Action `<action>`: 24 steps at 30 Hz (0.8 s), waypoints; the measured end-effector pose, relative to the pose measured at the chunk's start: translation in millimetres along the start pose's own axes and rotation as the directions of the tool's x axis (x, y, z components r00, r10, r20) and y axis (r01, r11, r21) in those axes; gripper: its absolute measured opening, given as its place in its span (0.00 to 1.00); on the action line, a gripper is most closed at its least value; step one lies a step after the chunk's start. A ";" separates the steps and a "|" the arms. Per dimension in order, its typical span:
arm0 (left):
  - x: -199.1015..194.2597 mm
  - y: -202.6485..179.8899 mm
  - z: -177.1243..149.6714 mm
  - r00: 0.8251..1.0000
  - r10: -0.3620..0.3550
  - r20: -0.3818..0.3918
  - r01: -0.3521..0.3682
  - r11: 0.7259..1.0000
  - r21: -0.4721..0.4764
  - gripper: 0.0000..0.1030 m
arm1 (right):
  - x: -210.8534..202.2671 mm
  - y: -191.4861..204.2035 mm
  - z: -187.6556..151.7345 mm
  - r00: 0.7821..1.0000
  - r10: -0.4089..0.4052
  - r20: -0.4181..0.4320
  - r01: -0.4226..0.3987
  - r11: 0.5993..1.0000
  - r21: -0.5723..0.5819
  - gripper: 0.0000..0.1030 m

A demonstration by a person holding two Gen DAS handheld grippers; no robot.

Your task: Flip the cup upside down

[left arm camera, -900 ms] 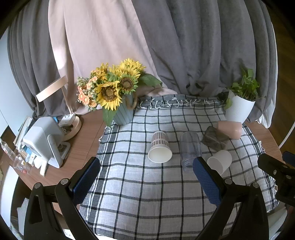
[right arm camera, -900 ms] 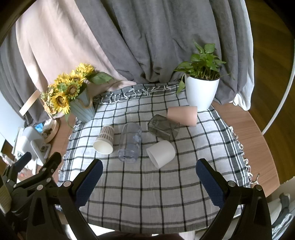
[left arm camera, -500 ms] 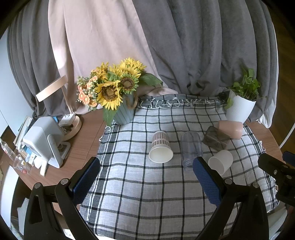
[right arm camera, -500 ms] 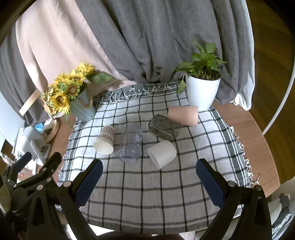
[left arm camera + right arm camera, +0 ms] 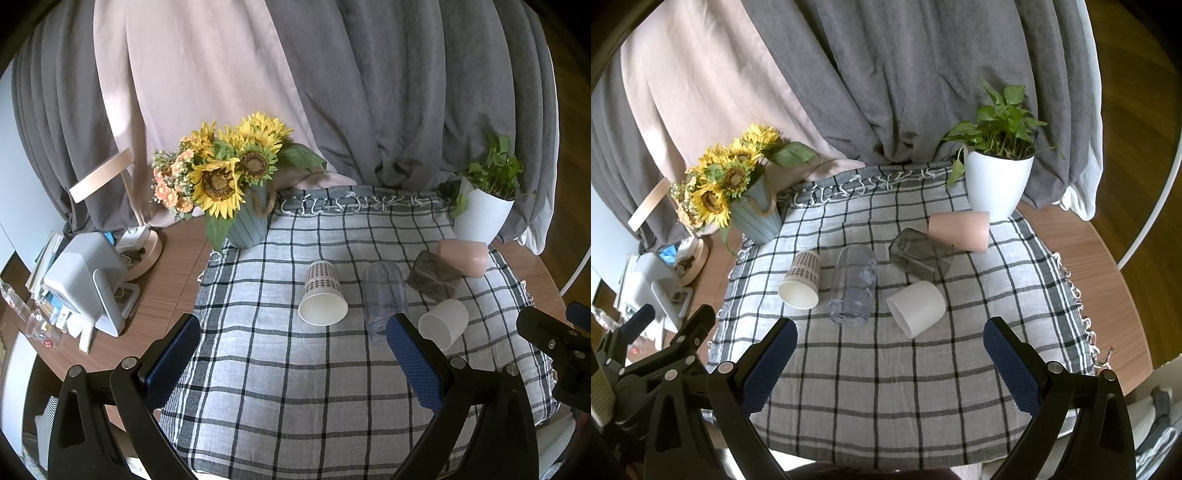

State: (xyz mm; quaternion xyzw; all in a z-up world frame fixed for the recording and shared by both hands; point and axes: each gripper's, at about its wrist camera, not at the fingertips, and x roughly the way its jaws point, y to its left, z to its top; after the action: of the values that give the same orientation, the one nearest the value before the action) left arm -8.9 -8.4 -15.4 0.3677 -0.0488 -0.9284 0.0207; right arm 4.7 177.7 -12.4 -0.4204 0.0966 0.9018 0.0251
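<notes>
Blue-padded fingers of both grippers spread wide and empty above five tipped cups on a checked cloth.

The left gripper [image 5: 293,356] and right gripper [image 5: 890,360] hang over the near edge of the grey-and-white checked woven tablecloth [image 5: 886,387], touching nothing. Nearest the right gripper lies a plain white matte cup [image 5: 916,307] on its side, mouth toward the camera; left of it lie a clear ribbed plastic tumbler [image 5: 854,286] and a paper cup with a brown houndstooth band [image 5: 800,280], white inside and empty. Behind lie a smoky grey translucent faceted cup [image 5: 921,256] and a pale pink smooth cup [image 5: 960,230], close together. At the far corners stand a ribbed blue-grey vase holding sunflowers [image 5: 757,218] and a ribbed white pot with a leafy green plant [image 5: 996,181].
</notes>
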 end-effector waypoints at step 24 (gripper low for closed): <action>8.3 0.8 1.6 1.000 0.001 -0.015 -0.001 1.000 -0.001 1.00 | 7.6 2.7 1.1 1.000 -0.001 -0.010 0.001 1.000 -0.002 0.98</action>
State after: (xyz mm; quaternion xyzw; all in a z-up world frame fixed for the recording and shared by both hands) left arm -16.0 -9.8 -19.7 0.3748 -0.0484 -0.9256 0.0217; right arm -1.4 175.0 -17.1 -0.4248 0.0955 0.8999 0.0248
